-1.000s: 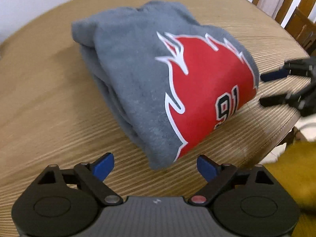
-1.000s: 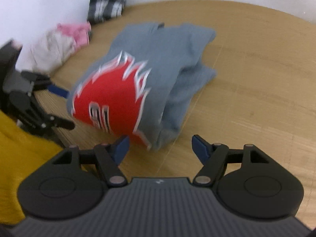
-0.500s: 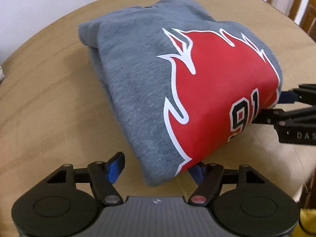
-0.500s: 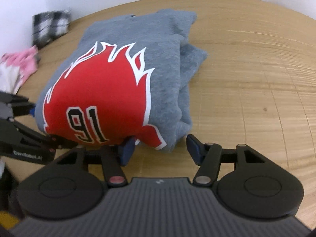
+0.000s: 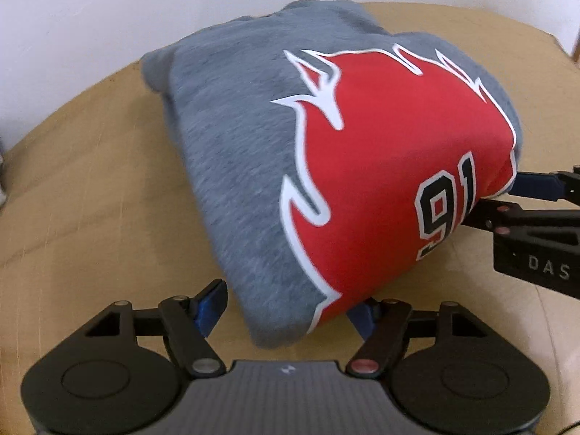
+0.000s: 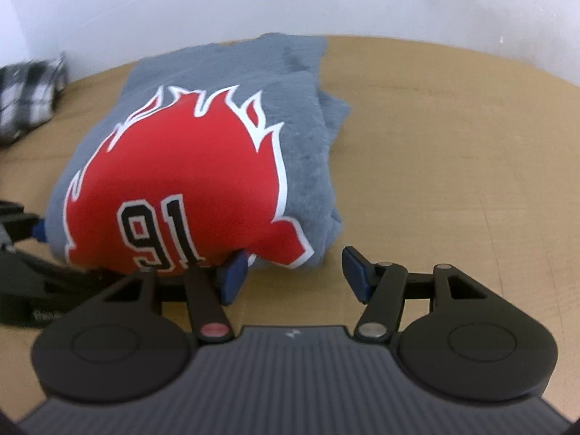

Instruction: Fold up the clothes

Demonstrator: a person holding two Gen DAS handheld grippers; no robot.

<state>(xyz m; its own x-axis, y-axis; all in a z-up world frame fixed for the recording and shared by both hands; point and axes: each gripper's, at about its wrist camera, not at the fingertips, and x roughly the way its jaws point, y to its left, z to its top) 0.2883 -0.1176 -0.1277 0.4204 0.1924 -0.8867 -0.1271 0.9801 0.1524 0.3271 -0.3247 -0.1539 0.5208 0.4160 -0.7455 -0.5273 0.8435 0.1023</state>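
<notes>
A folded grey sweatshirt with a red flame print and the number 91 lies on a round wooden table. My left gripper straddles its near left corner. The jaws are opening: the left finger stands beside the fabric and the right finger is tucked under the edge. My right gripper is at the near right corner of the sweatshirt. Its left finger is under the hem and its right finger is apart from the cloth on bare wood. Neither gripper pinches the cloth. The right gripper also shows in the left wrist view.
A white wall rises just behind the table's far edge. A black-and-white plaid cloth lies at the far left. Bare tabletop stretches to the right of the sweatshirt and to the left of it in the left wrist view.
Both grippers have swept forward from short of the sweatshirt to its near edge. Each inner finger has slid under the fabric. Both jaws stand narrower than a second ago, and the wall looks closer.
</notes>
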